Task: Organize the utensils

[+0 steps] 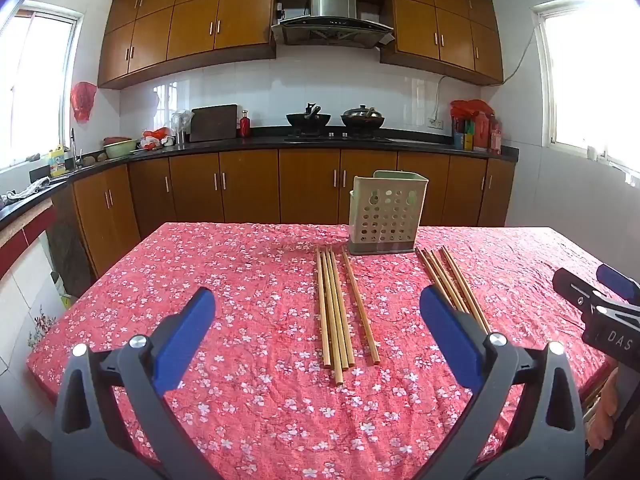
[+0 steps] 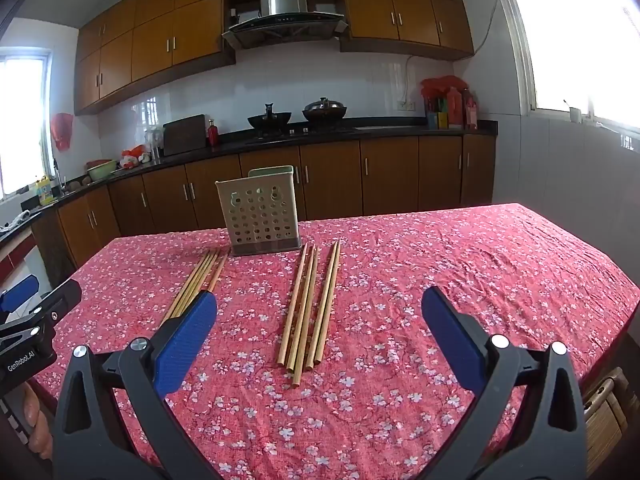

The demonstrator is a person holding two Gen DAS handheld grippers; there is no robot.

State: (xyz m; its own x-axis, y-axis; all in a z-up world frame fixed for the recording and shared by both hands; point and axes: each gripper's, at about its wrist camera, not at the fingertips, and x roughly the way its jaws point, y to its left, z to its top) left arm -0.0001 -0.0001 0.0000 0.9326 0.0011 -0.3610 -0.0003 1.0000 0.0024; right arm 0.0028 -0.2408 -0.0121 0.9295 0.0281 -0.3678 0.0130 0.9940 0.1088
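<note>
A pale green perforated utensil holder stands upright on the red floral tablecloth; it also shows in the right wrist view. Two groups of wooden chopsticks lie in front of it. The left group lies between my left gripper's open jaws; it also shows in the right wrist view. The right group lies between my right gripper's open jaws; it also shows in the left wrist view. Both grippers hover empty above the table's near part.
The right gripper's body shows at the left view's right edge; the left gripper's body at the right view's left edge. Kitchen counter with woks lies behind the table. A bamboo chair stands by the table's right corner.
</note>
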